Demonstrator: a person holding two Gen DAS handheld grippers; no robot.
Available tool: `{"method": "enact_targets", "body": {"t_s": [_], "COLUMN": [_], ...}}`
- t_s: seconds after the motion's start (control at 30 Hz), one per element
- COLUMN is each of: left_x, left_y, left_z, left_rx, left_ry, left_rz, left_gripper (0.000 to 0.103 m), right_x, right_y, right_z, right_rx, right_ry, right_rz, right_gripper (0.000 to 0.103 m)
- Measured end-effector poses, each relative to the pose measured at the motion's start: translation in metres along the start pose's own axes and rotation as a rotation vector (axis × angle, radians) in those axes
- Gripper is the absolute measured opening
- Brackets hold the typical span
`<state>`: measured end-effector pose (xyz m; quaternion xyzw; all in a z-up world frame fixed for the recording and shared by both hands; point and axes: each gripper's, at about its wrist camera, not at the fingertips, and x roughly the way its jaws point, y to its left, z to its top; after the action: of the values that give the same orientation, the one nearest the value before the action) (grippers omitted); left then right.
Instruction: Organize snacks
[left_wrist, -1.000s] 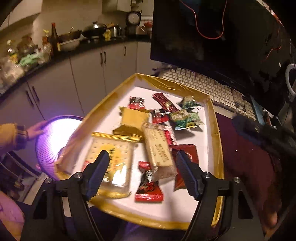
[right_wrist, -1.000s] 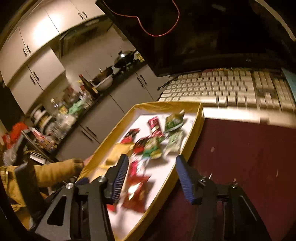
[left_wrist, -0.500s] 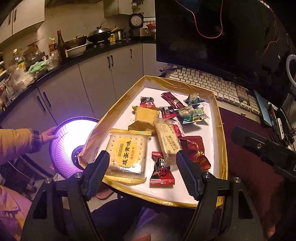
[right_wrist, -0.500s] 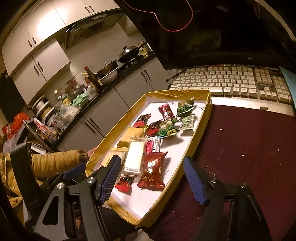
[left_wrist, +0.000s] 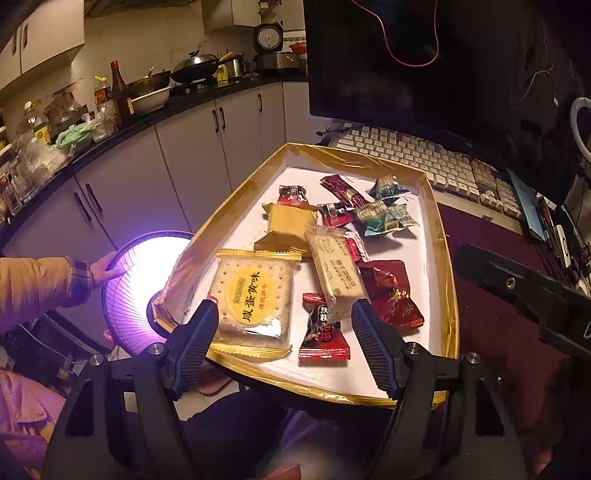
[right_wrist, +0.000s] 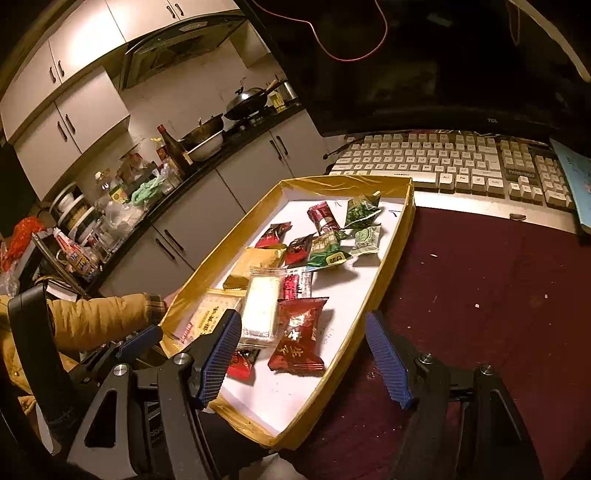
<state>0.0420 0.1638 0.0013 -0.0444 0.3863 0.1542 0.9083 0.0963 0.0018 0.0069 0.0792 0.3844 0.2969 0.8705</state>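
Observation:
A shallow gold-rimmed tray (left_wrist: 439, 229) with a white floor holds several snack packets. A square cracker pack (left_wrist: 255, 295) lies at its near left, a pale bar (left_wrist: 334, 266) beside it, red packets (left_wrist: 391, 299) at the near right, green packets (left_wrist: 384, 218) at the far end. My left gripper (left_wrist: 284, 350) is open and empty, above the tray's near edge. In the right wrist view the tray (right_wrist: 388, 258) lies ahead-left. My right gripper (right_wrist: 303, 354) is open and empty over its near right rim, by a red packet (right_wrist: 299, 339).
A dark red table surface (right_wrist: 498, 295) lies right of the tray. A white keyboard (right_wrist: 443, 162) and a dark monitor (left_wrist: 443, 55) stand behind it. A glowing purple heater (left_wrist: 147, 273) and a person's yellow sleeve (right_wrist: 96, 321) are at the left. Kitchen cabinets are beyond.
Both grippers have pulled back and risen from the tray, so more of it shows. Both stay open. The snacks have not moved.

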Motion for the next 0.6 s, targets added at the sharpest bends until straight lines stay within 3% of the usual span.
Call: {"method": "enact_targets", "body": {"t_s": [0.6], "left_x": [0.0025], "left_y": [0.0025], "left_z": [0.0019], "left_rx": [0.016], "left_ry": [-0.002], "left_rz": [0.039], "left_gripper": [0.075], "right_x": [0.0018], "right_y": [0.0033], "right_z": [0.0008], "right_rx": [-0.005], "right_ry": [0.003], "right_rz": [0.012], "right_gripper": [0.072]}}
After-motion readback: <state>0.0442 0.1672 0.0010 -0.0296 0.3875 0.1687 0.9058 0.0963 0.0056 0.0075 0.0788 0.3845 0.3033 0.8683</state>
